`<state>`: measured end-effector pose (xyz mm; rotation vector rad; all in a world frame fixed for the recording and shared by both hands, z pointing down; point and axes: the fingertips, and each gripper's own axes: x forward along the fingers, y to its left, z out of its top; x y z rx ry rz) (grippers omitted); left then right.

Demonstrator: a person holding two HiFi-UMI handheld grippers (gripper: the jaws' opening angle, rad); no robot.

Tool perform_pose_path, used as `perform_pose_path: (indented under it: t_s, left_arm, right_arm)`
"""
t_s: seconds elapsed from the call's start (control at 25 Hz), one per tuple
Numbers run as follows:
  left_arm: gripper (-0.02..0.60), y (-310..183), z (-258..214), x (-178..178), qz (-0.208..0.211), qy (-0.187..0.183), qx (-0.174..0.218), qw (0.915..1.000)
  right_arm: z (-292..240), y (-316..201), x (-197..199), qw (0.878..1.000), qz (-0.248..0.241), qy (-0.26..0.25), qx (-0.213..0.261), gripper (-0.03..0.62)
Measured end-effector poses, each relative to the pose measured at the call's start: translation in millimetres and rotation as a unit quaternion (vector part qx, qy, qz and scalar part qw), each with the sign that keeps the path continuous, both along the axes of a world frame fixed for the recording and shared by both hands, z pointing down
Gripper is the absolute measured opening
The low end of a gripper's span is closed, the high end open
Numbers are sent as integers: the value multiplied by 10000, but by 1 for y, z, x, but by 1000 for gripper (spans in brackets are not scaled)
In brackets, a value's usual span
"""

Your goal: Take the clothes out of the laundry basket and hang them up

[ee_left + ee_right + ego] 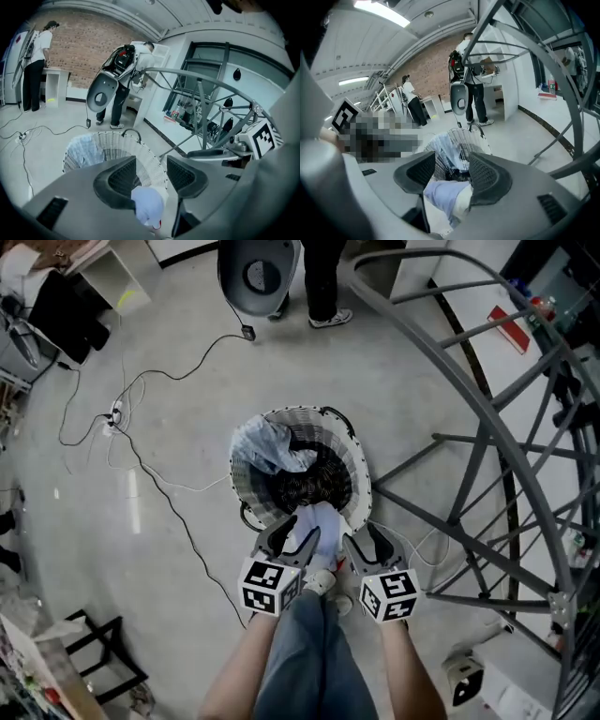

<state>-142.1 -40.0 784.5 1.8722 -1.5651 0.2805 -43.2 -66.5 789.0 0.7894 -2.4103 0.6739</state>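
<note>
- Two tongs show in the head view, the left tongs [286,535] and the right tongs [366,545], side by side at the near rim of one white wicker laundry basket [359,470] standing on the floor.
- Both are released. Each gripper view shows its own jaws standing apart, for the left tongs [150,166] and the right tongs [452,168].
- Three lots of laundry can be counted:
  - a light blue garment [267,444] draped over the far left rim;
  - dark clothes [309,486] down inside;
  - a pale blue cloth [314,531] over the near rim, between the two tongs.
- Both gripper views show that pale blue cloth [147,204] [443,194] low between the jaws. Whether a pad touches it cannot be told.
- Only the head view shows the dark clothes clearly, and the cables [169,493] trailing across the floor.
- The head view cuts one standing person [323,282] down to legs. The left gripper view shows two whole people, one [35,65] by a brick wall and one [126,75] bent at white shelves.
- One grey tubular drying rack [487,427] stands to the right of the basket, cut off by the frame edge.
</note>
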Motion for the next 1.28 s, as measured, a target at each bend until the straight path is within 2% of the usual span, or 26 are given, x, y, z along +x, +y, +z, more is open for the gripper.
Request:
perform_pose_path:
  t_s: [0.24, 0.56, 0.68, 1.0, 1.28]
  left_arm:
    - [212, 23, 69, 5, -104, 140, -347, 9992]
    - [212, 38, 89, 8, -149, 289, -425, 9986]
    - [212, 40, 91, 5, -166, 318, -413, 9985]
    - [212, 42, 88, 2, -165, 373, -416, 9983]
    - [210, 42, 81, 0, -98, 372, -406, 9984]
  right_arm:
    - [104, 26, -4, 9969, -305, 631, -354, 210]
    - [168, 45, 0, 9882, -405, 1301, -696, 209]
    - [172, 47, -6, 9874, -433, 1348, -712, 183]
    - [160, 45, -6, 9896, -380, 1223, -662, 58]
    - [131, 39, -8, 9945, -159, 863, -565, 31]
